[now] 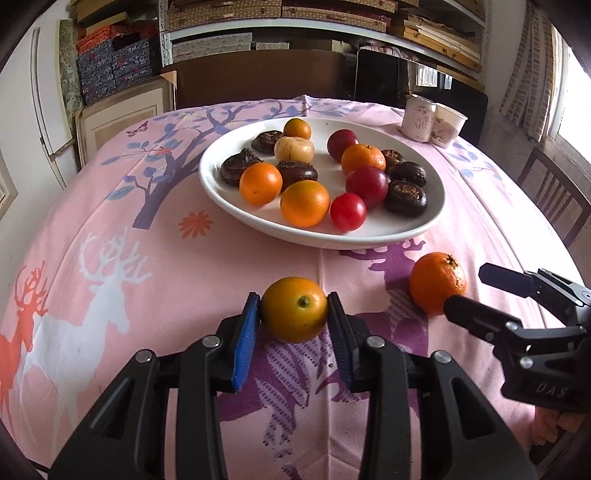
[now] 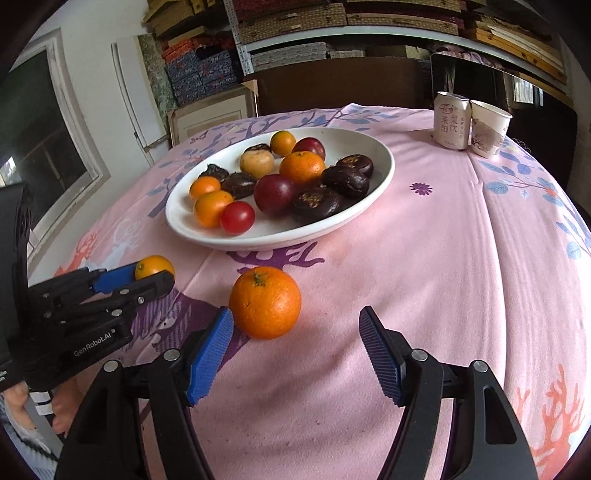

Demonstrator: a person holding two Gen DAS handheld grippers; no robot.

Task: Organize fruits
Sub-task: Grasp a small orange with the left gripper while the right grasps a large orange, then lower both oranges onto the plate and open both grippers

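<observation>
A white plate (image 1: pixel 424 225) on the pink tablecloth holds several oranges, red plums, a tomato and dark water chestnuts; it also shows in the right wrist view (image 2: pixel 384 162). My left gripper (image 1: pixel 294 314) is shut on a small yellow-orange tangerine (image 1: pixel 294 309) in front of the plate; the same gripper (image 2: pixel 155 275) and fruit (image 2: pixel 153 266) show at the left of the right wrist view. A bigger orange (image 2: pixel 265 302) lies on the cloth, touching the left pad of my open right gripper (image 2: pixel 297 332). That orange (image 1: pixel 437 282) and the right gripper (image 1: pixel 469 291) show in the left wrist view.
A drink can (image 2: pixel 451 120) and a paper cup (image 2: pixel 489 127) stand at the table's far right. A dark wooden chair (image 1: pixel 554 195) is beside the right edge. Shelves of boxes (image 1: pixel 280 22) fill the back wall.
</observation>
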